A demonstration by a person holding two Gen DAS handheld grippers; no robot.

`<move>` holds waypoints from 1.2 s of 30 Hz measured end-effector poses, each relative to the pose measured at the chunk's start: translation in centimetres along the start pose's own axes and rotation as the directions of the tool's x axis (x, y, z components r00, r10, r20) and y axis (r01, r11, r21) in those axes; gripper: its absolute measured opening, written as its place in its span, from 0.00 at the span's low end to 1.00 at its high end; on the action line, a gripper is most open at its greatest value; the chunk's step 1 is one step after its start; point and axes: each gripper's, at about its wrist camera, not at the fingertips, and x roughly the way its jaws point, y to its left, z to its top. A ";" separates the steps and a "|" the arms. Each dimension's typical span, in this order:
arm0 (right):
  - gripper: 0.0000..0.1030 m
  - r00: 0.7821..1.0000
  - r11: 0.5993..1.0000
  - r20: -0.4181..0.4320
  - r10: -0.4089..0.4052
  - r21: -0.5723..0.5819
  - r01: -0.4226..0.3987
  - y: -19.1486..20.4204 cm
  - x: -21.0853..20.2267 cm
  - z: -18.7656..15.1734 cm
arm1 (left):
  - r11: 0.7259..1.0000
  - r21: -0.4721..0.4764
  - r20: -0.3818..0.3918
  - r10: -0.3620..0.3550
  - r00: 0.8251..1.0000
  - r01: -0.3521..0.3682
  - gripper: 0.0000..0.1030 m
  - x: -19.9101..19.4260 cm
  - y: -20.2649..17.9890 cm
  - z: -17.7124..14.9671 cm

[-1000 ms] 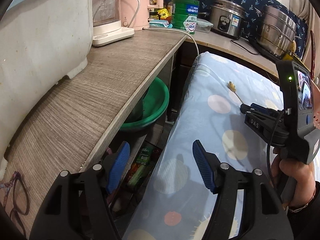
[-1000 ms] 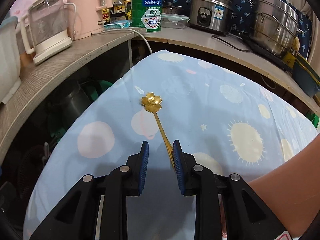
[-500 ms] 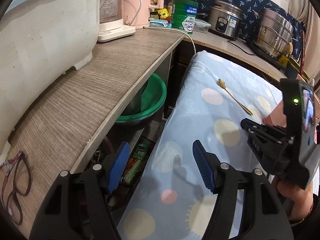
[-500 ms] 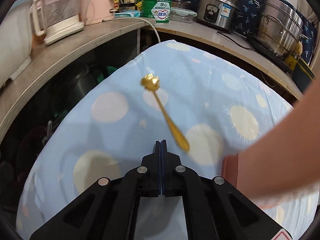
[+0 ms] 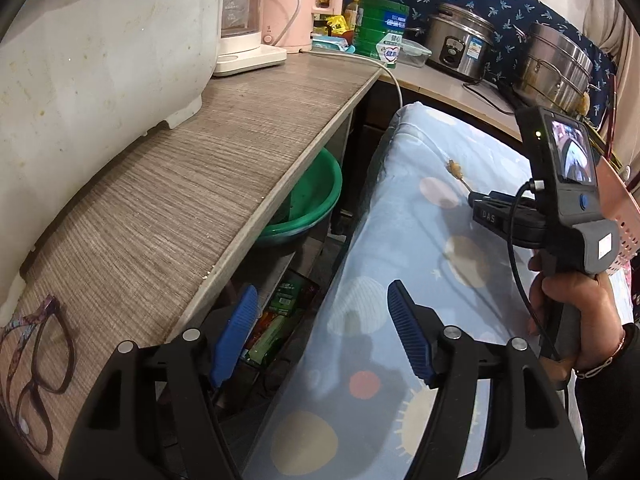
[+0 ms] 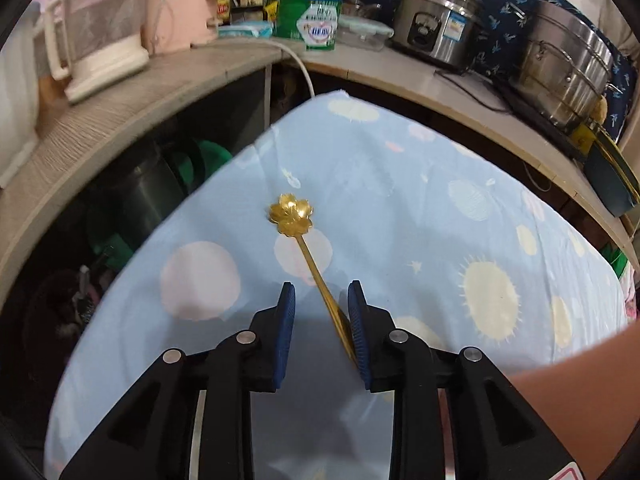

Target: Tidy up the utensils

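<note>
A gold spoon with a flower-shaped bowl lies on the light blue sun-and-dot cloth. My right gripper is open, its jaws on either side of the spoon's handle, the handle close against the right pad. In the left wrist view the spoon's flower end shows just beyond the right gripper. My left gripper is open and empty, held over the gap between the wooden counter and the cloth.
A wood-grain counter at left holds a white appliance, a pink kettle, a green tin and glasses. A green basin sits under it. A rice cooker, a steel pot and a pink basket lie beyond.
Half a second ago my right gripper was shut and pulled back from the spoon; now it is open and has moved forward around the handle. The left gripper stayed open, shifting slightly.
</note>
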 end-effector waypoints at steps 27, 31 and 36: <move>0.04 0.990 0.968 -0.091 0.105 0.239 -0.080 -7.2 -13.4 -20.7 | 0.989 0.122 -0.038 -0.078 0.996 0.082 0.62 -3.8 -6.8 -5.2; 0.04 0.989 0.942 -0.103 0.102 0.329 -0.063 -10.2 -15.7 -24.3 | 0.981 0.165 -0.060 -0.096 0.994 0.105 0.62 -4.0 -9.4 -6.7; 0.05 0.986 0.923 -0.080 0.149 0.369 -0.109 -11.8 -17.1 -26.1 | 0.972 0.205 -0.073 -0.101 0.992 0.114 0.62 -4.4 -11.8 -8.0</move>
